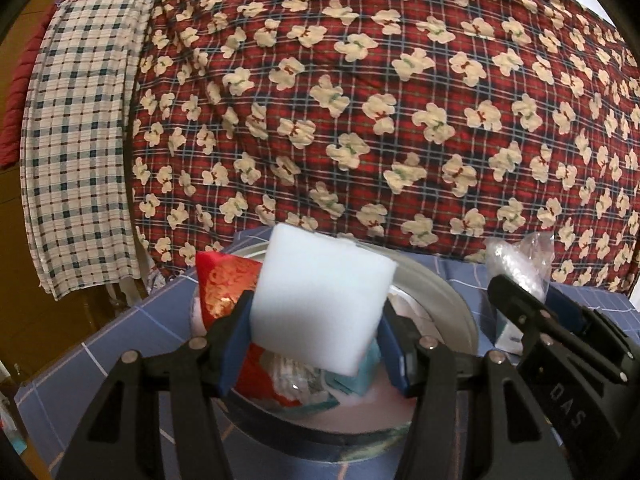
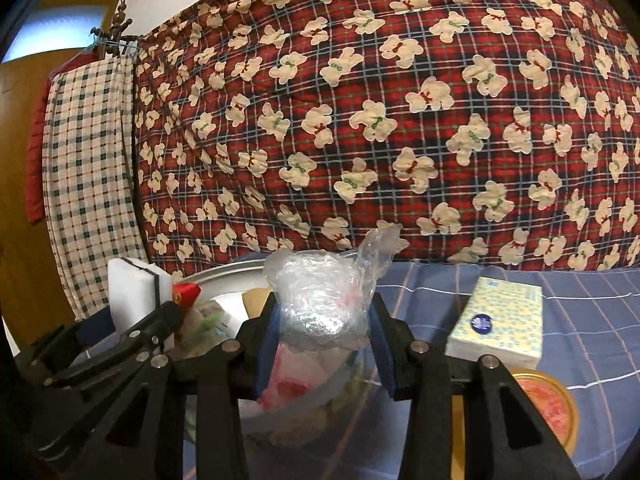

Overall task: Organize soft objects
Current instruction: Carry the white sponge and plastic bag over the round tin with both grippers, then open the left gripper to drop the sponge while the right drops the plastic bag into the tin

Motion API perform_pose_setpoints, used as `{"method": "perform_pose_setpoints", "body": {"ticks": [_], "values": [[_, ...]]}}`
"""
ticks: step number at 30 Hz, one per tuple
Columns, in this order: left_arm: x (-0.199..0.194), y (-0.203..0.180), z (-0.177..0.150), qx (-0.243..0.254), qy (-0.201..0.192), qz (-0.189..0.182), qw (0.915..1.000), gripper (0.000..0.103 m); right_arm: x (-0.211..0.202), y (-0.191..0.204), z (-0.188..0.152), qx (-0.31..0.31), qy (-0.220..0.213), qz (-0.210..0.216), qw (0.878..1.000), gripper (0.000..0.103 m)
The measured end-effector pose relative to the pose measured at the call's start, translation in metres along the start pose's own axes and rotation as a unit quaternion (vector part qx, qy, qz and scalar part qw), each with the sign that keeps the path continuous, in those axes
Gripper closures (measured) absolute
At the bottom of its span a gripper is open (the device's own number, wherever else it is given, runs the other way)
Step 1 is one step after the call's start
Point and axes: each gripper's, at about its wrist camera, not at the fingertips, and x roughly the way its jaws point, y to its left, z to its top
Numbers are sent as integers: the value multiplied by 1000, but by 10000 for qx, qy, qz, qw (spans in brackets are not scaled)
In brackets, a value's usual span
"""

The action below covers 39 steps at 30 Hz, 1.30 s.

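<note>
My left gripper [image 1: 316, 320] is shut on a white sponge block [image 1: 320, 300] and holds it above a round metal basin [image 1: 440, 288]. In the basin lie a red and gold pouch [image 1: 224, 284] and a teal packet [image 1: 356, 380]. My right gripper [image 2: 324, 340] is shut on a crumpled clear plastic bag [image 2: 324, 300], held over the basin's right side [image 2: 224, 276]. The sponge also shows in the right wrist view [image 2: 128, 292], and the plastic bag in the left wrist view [image 1: 520, 260].
A yellow-patterned tissue pack [image 2: 500, 320] and an orange-lidded tin [image 2: 548, 408] lie on the blue checked cloth [image 2: 580, 312] to the right. A red plaid quilt with bears [image 1: 360, 100] hangs behind. A checked cloth [image 1: 80, 140] hangs at the left.
</note>
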Motion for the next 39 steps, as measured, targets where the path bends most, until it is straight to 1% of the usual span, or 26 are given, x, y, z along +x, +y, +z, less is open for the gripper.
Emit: {"method": "perform_pose_setpoints", "body": {"ticks": [8,20,26,29,36,39], "values": [[12,14,10,3,-18,227,9997,46,19,12,7,67,-26,82,9999,58],[37,24,25,137,46,529,9985,46,48,26,15,-42,-80,-22,10000,58],[51,31,31,102,114,712,9973,46,65,24,15,32,46,-121,9999,58],[57,31,30,166,132,811,9965,46,73,23,16,21,101,-167,9998,58],[66,33,27,172,242,896,9955,46,90,22,9,-74,445,-217,9987,58],[71,31,27,190,281,890,9955,46,90,21,10,-66,412,-225,9989,58]]}}
